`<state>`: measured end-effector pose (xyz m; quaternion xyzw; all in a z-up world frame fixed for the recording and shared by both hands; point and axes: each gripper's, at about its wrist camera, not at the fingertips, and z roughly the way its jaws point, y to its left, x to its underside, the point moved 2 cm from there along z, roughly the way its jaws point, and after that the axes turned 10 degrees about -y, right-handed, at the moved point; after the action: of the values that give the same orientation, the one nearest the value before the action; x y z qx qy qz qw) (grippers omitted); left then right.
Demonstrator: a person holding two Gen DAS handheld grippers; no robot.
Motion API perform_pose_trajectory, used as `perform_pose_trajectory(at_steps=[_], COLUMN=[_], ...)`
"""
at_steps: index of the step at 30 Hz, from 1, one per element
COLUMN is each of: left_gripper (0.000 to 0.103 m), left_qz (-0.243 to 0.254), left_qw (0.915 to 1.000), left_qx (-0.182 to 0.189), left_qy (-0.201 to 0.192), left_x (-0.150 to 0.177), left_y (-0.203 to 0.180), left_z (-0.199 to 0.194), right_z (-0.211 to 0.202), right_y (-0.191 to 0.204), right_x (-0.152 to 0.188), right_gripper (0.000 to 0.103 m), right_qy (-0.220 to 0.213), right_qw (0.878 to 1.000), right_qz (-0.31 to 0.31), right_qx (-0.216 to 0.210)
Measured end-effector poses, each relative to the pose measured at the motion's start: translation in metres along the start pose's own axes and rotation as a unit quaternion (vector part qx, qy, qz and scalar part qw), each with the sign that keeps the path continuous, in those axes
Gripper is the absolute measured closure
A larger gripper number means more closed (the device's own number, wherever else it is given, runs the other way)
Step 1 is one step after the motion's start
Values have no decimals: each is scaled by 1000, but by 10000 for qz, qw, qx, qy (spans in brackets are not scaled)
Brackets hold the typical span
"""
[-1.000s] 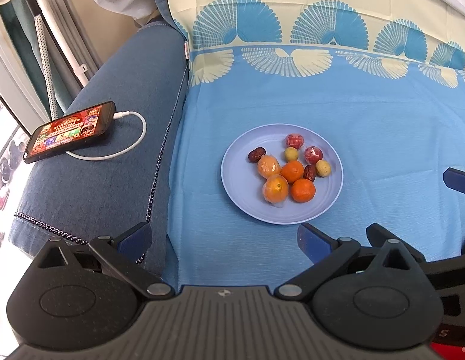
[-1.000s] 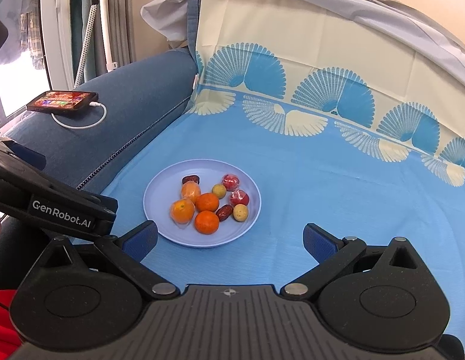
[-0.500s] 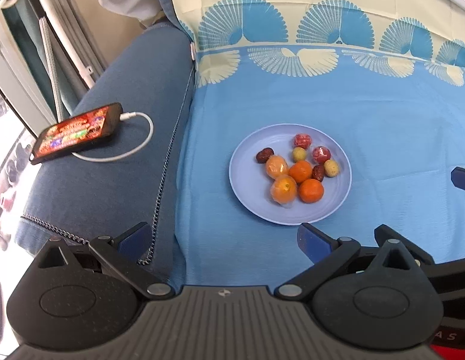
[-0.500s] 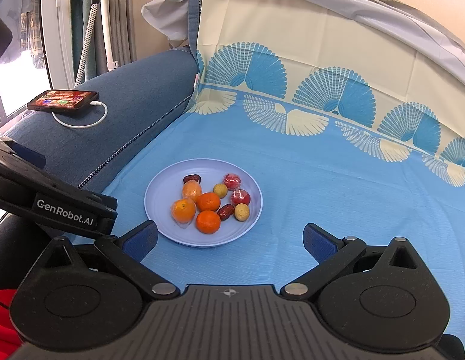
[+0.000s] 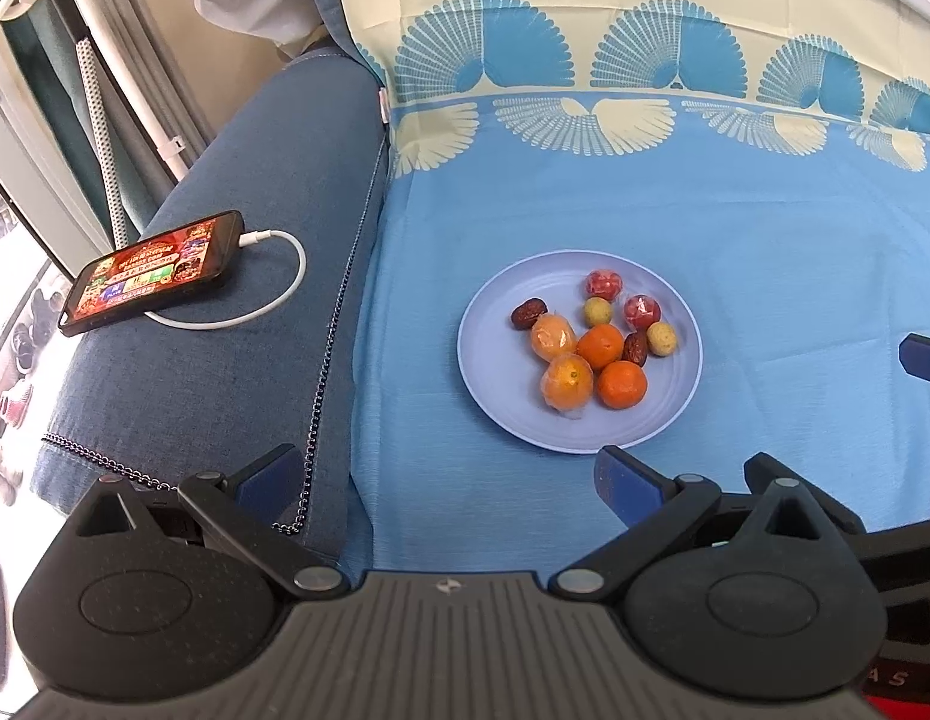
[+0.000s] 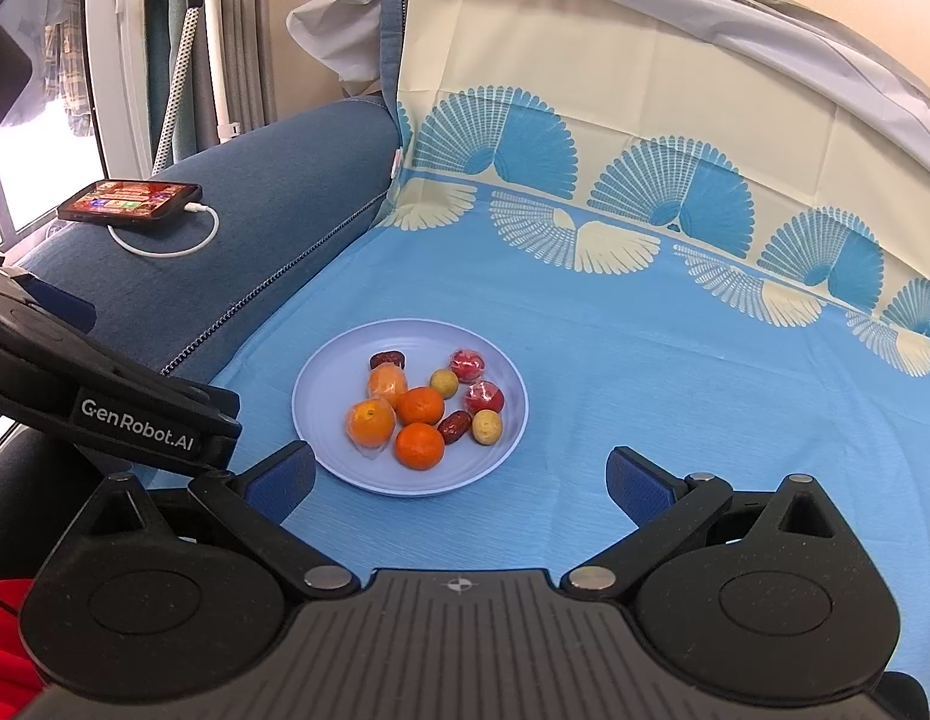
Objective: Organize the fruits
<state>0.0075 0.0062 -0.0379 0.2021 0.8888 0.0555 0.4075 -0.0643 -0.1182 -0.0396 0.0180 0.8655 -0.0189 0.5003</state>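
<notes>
I've got both grippers up over the near edge of the blue cloth point(image 5: 765, 192), neither touching anything. My left gripper point(image 5: 447, 477) has its jaws spread wide, nothing between them; the blue pads sit either side of the seam where cloth meets the denim armrest point(image 5: 225, 372). My right gripper point(image 6: 462, 477) is spread wide too, holding nothing, with the near rim of the plate point(image 6: 321, 420) between its fingertips in the right wrist view.

The pale blue plate point(image 5: 495, 360) lies flat on the cloth, toward the cloth's left edge, closer to the near edge than to the fan-patterned backrest. All the fruit is on it, bunched right of centre:
- two bare oranges point(image 5: 621, 384), touching each other
- two oranges in clear wrap point(image 5: 566, 383), just left of the bare ones (wrap is crinkled and sticks out at the near side)
- two red wrapped fruits point(image 5: 603, 284) at the far rim side
- two small yellow-green fruits point(image 5: 597, 311), one by each red one
- two dark red dates point(image 5: 528, 313), one at the far-left of the bunch, one wedged between a bare orange and a yellow-green fruit

On the armrest lies a phone point(image 5: 150, 282), screen lit, with a white cable point(image 5: 285, 294) looping from its end. Part of my left gripper's body shows at the left edge of the right wrist view.
</notes>
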Motion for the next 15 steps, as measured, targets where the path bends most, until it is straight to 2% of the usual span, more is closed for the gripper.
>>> perform_pose_trajectory(at_steps=[15], left_gripper=[0], left_qz=[46], left_qw=[10000], left_qx=[-71], left_qy=[8], left_x=[-1], left_y=[0], left_z=[0], right_z=[0], right_y=[0], right_x=[-2], right_gripper=[1], right_qy=[13], right_qw=[10000], right_qz=[-30], right_qx=[-35])
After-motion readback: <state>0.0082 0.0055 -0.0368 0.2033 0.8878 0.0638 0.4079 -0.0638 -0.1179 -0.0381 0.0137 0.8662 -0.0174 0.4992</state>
